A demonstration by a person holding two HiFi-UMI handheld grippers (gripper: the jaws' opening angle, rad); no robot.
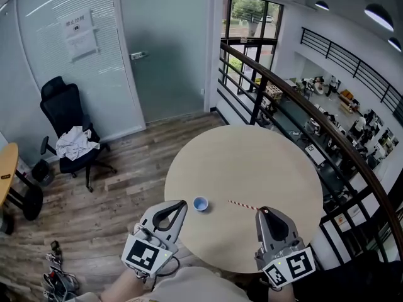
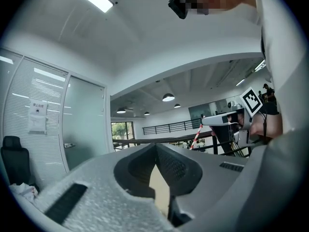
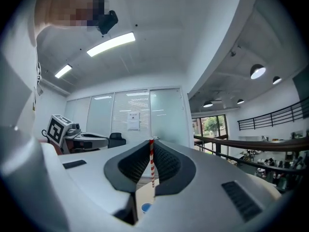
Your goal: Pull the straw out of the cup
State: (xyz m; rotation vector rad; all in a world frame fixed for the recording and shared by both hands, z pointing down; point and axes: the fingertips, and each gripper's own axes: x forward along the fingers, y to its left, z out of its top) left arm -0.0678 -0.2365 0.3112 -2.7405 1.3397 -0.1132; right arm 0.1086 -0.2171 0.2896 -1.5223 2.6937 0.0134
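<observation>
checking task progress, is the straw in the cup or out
Out. The straw is clamped in the right hand-held gripper, clear of the blue cup on the table.

Nothing legible: paper notice (image 1: 78,33) on the glass wall (image 1: 38,74), print seemingly too small.

The small blue cup (image 1: 200,204) stands upright on the round table (image 1: 264,162), near its front edge. The red-and-white striped straw (image 1: 242,205) (out of the cup) is above the table, pinched by the right gripper (image 1: 259,210).
</observation>
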